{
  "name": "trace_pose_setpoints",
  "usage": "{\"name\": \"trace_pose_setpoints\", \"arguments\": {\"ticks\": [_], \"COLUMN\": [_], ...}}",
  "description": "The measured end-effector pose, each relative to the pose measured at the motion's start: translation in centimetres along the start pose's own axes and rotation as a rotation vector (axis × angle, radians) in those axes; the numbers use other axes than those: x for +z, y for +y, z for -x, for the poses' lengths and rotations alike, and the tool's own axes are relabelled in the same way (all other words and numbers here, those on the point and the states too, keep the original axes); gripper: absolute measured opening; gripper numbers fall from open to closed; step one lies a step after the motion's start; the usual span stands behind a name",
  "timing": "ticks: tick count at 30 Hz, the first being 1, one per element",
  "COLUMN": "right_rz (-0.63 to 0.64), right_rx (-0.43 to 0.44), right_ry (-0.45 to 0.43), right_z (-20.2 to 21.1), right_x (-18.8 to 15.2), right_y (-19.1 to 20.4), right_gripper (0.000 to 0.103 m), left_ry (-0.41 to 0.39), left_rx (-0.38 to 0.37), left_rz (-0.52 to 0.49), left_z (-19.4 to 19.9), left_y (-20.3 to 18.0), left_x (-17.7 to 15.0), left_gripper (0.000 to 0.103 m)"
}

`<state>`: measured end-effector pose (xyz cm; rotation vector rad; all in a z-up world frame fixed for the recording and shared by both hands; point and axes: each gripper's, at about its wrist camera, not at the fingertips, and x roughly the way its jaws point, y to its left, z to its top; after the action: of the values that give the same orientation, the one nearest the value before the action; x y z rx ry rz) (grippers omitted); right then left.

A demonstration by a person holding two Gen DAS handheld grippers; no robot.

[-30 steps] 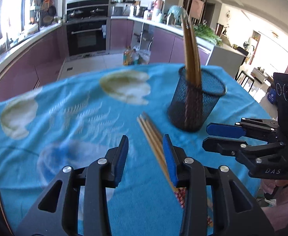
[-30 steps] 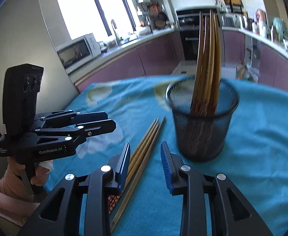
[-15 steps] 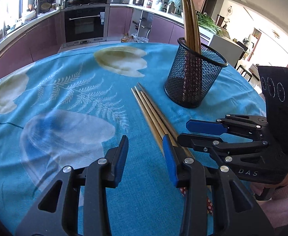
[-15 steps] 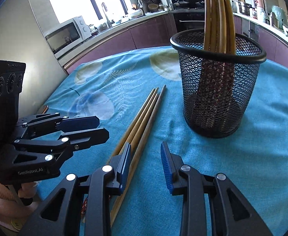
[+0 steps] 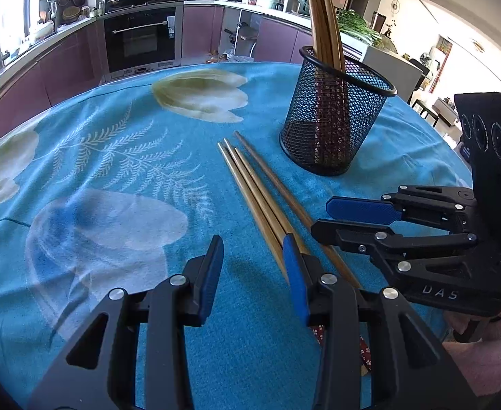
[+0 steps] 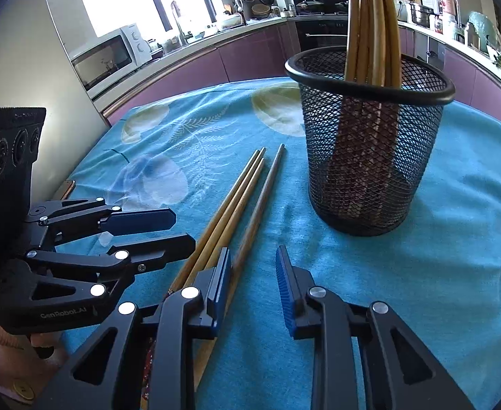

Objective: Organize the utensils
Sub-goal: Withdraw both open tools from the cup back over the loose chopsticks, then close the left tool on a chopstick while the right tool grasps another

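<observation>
Both sets of jaws stand spread apart and grasp nothing. On the left gripper (image 5: 253, 266) the blue-padded jaws hover low over the blue tabletop cloth (image 5: 113, 157), the right-hand one just above the loose chopsticks (image 5: 257, 191). Those chopsticks (four of them, side by side) lie flat on the cloth, tips pointing toward the black mesh holder (image 5: 335, 119). The right gripper (image 6: 253, 280) hangs over the same bundle, its left jaw above the sticks. More chopsticks (image 6: 373, 24) stand upright in the holder, near the loose ones but not touching them. A microwave (image 6: 106, 58) sits on the far counter.
</observation>
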<state>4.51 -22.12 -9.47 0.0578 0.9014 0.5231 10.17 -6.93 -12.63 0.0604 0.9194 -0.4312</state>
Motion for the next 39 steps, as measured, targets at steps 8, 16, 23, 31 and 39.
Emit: {"name": "trace_pose_setpoints", "arguments": {"ticks": [8, 16, 23, 31, 39], "right_rz": [-0.007, 0.012, 0.028, 0.014, -0.047], "right_rx": [0.002, -0.018, -0.054, -0.075, -0.040], "right_ry": [0.004, 0.004, 0.008, 0.000, -0.011], "right_z": [0.1, -0.4, -1.4, -2.1, -1.8], "right_x": [0.1, 0.3, 1.2, 1.7, 1.6], "right_y": [-0.3, 0.1, 0.6, 0.6, -0.1], "right_gripper": [0.025, 0.025, 0.025, 0.017, 0.007], "left_ry": [0.018, 0.037, 0.059, 0.049, 0.039], "left_rx": [0.012, -0.004, 0.010, 0.031, 0.035], "left_rz": [-0.008, -0.006, -0.004, 0.009, 0.045], "left_z": [-0.8, -0.9, -1.8, -2.3, -2.0], "left_y": [-0.2, 0.1, 0.5, 0.7, 0.9], "left_x": [0.1, 0.4, 1.3, 1.8, 1.5], "left_gripper": [0.036, 0.024, 0.022, 0.013, 0.008]}}
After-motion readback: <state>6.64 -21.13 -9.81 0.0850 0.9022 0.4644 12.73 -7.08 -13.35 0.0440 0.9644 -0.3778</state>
